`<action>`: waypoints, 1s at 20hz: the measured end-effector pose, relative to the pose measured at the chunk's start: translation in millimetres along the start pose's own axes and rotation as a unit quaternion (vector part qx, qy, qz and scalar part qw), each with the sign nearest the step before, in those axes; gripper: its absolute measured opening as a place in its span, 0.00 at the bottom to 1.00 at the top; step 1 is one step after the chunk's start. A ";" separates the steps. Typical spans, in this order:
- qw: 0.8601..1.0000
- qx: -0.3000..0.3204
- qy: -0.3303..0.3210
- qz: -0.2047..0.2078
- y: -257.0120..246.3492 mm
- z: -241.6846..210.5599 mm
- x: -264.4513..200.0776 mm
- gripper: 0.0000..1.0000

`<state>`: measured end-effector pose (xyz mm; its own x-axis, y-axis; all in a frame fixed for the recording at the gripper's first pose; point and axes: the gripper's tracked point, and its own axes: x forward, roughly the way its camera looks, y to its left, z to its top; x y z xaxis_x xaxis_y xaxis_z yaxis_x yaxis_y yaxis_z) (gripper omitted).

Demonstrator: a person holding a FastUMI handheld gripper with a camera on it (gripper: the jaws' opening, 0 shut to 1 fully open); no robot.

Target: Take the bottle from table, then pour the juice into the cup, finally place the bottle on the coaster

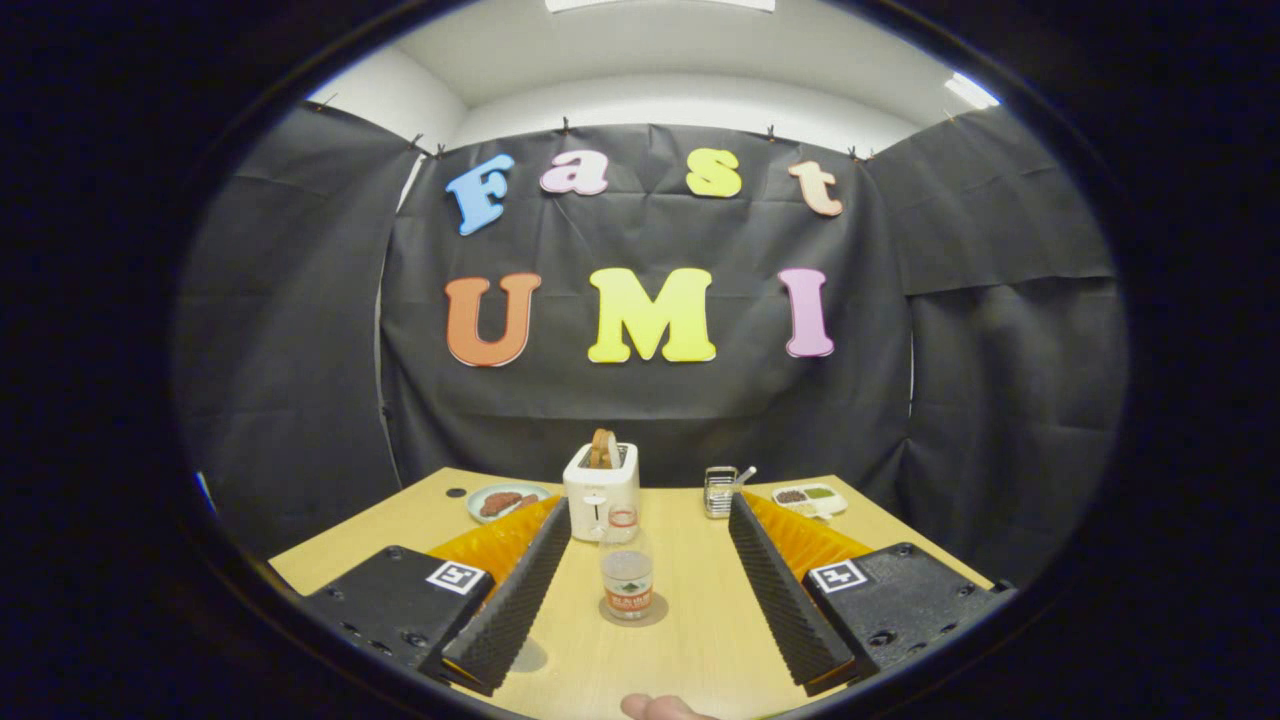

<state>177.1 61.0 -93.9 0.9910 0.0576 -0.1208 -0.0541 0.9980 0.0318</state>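
Wooden table [690, 620], booth backdrop.
Bottle [626, 570] upright on coaster [633, 612], cap up; gripper [650, 520] fingers spread wide, untouching.

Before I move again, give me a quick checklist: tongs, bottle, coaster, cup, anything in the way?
1. Tongs open, fingers touching nothing: ok.
2. Bottle upright, centred between the fingers: ok.
3. Bottle standing on the round coaster: ok, as far as the view shows.
4. Cup position: cannot tell.
5. Juice level in the bottle: cannot tell.
6. Room beyond the bottle: not ok, the toaster stands close behind it.
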 end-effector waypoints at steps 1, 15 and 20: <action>1.000 0.002 -0.002 -0.003 -2.1 3.8 -10.1 1.00; 0.999 0.003 -0.024 -0.027 -14.6 70.3 -111.3 1.00; 0.999 0.016 -0.034 -0.032 -22.0 88.3 -138.2 1.00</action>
<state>52.2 28.9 9.8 0.9984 -0.0085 -0.0555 0.0118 0.9982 0.0587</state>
